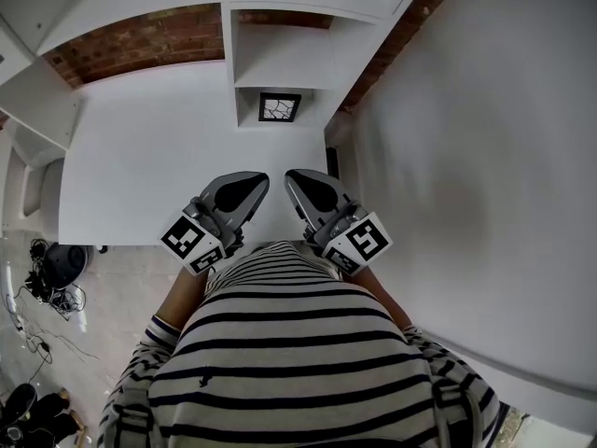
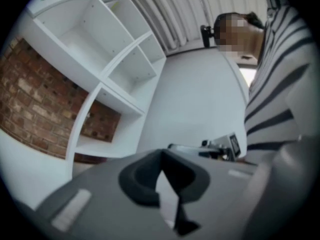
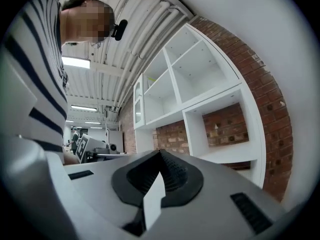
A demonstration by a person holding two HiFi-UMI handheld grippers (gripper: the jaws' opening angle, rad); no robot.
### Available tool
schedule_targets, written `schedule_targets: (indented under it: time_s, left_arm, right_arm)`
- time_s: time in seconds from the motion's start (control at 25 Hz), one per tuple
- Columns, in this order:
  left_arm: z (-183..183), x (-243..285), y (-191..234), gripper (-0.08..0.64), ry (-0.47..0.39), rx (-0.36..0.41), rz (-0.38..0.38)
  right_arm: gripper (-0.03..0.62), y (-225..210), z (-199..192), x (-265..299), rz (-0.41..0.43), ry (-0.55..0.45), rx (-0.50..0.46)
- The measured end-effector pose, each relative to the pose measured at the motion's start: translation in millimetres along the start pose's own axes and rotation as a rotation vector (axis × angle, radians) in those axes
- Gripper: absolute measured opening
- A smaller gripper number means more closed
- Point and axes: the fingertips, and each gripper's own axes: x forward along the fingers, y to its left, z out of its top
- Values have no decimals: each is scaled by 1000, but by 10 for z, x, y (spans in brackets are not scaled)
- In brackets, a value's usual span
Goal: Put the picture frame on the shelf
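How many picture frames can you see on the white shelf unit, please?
1. The small black square picture frame sits in the lowest visible compartment of the white shelf unit, in the head view. Compartments out of view may hide others.

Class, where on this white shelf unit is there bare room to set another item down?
Bare: the broad white surface left of the picture frame, bordered behind by the brick wall; also the compartment just above the frame's in the head view. Crowded: only the frame's own narrow compartment.

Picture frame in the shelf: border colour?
Black, around a white picture with dark crack-like lines. The picture frame shows best in the head view.
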Motion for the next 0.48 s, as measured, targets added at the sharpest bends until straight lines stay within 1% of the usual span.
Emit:
schedule_targets:
  time_s: [0.12, 0.2, 0.36, 0.48]
  left_arm:
    - [-198, -72, 18, 8, 28, -24, 8]
    - [-310, -102, 26, 8, 46, -37, 12]
    - [-427, -98, 11, 8, 67, -28, 17]
    - [-425, -87, 15, 8, 65, -35, 18]
  right_arm:
    - [8, 91, -199, 2, 23, 36, -18]
    - [8, 125, -324, 16, 30, 64, -12]
    - [8, 62, -473, 46, -13, 95, 30]
    - [6, 13, -531, 51, -38, 114, 18]
